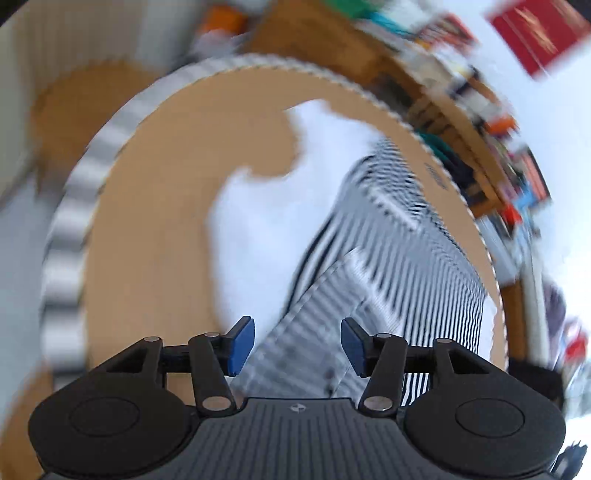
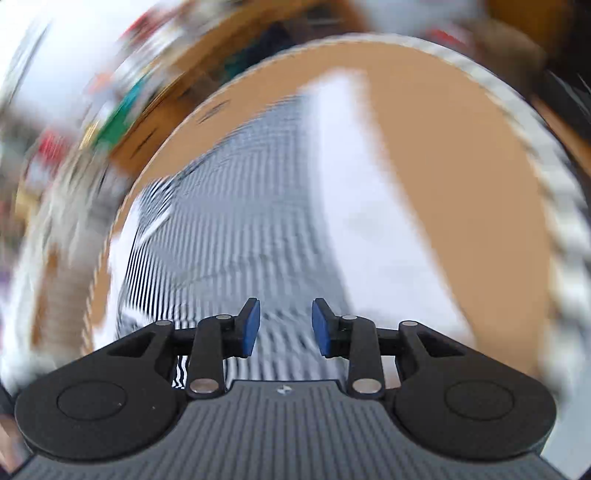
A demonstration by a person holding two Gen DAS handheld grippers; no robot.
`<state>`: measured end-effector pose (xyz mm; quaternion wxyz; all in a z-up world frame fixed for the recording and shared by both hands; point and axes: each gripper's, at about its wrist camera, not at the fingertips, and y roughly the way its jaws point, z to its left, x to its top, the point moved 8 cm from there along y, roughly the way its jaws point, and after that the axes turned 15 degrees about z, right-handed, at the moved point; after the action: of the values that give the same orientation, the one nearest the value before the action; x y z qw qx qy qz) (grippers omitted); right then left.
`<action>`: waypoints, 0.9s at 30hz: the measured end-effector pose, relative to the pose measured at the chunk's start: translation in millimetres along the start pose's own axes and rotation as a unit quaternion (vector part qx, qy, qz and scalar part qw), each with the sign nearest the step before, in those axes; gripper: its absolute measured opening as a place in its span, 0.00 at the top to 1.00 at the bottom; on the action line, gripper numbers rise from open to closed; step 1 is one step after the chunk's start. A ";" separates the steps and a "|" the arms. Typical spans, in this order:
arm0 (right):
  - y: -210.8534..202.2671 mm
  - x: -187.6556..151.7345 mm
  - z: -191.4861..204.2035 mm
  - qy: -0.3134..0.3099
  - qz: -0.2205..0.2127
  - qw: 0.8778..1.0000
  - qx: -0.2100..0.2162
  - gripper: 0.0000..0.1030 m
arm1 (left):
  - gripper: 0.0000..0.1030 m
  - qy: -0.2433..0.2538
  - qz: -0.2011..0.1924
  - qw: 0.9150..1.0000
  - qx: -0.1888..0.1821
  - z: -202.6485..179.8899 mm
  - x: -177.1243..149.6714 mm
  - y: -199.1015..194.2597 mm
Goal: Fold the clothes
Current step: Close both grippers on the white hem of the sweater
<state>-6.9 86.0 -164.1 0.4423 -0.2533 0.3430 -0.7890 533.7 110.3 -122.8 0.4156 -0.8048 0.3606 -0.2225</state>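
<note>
A black-and-white striped garment (image 1: 399, 236) lies on a brown table (image 1: 155, 206), partly over a white garment (image 1: 266, 206). A folded flap of the striped cloth (image 1: 317, 332) reaches toward my left gripper (image 1: 297, 343), which is open and empty above it. In the right wrist view the striped garment (image 2: 240, 221) runs up the middle with the white garment (image 2: 369, 229) beside it on the right. My right gripper (image 2: 285, 326) is open and empty just above the striped cloth. Both views are motion-blurred.
The round brown table has a white scalloped rim (image 1: 74, 206), which also shows in the right wrist view (image 2: 554, 177). Wooden shelves with books and coloured items (image 1: 480, 122) stand behind the table. A red box (image 1: 535, 33) sits at upper right.
</note>
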 end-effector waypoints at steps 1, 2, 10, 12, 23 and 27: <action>-10.6 -7.5 -20.9 0.046 -0.008 0.999 0.013 0.64 | 0.46 -0.032 0.002 0.999 -0.012 11.6 -9.0 1.2; -18.9 -14.3 -39.8 0.087 -0.015 0.996 0.022 0.57 | 0.46 -0.061 0.003 0.998 -0.020 21.7 -17.6 2.0; -25.1 -28.8 -101.3 0.240 -0.049 0.967 0.068 0.50 | 0.46 -0.149 -0.025 0.987 -0.052 43.3 -38.6 7.2; -19.7 -24.4 -98.3 0.239 -0.053 0.967 0.074 0.50 | 0.46 -0.154 -0.029 0.986 -0.056 43.1 -36.8 8.0; -5.1 -1.3 -77.7 0.217 -0.055 0.972 0.072 0.50 | 0.46 -0.176 -0.025 0.981 -0.076 36.7 -30.6 20.4; -3.3 1.8 -75.4 0.211 -0.055 0.973 0.074 0.50 | 0.46 -0.192 -0.026 0.977 -0.087 39.1 -29.0 21.6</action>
<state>-62.5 109.6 -209.4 0.3334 -0.0659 0.3546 -0.8711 532.4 143.9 -164.2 0.3992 -0.8747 0.2715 -0.0420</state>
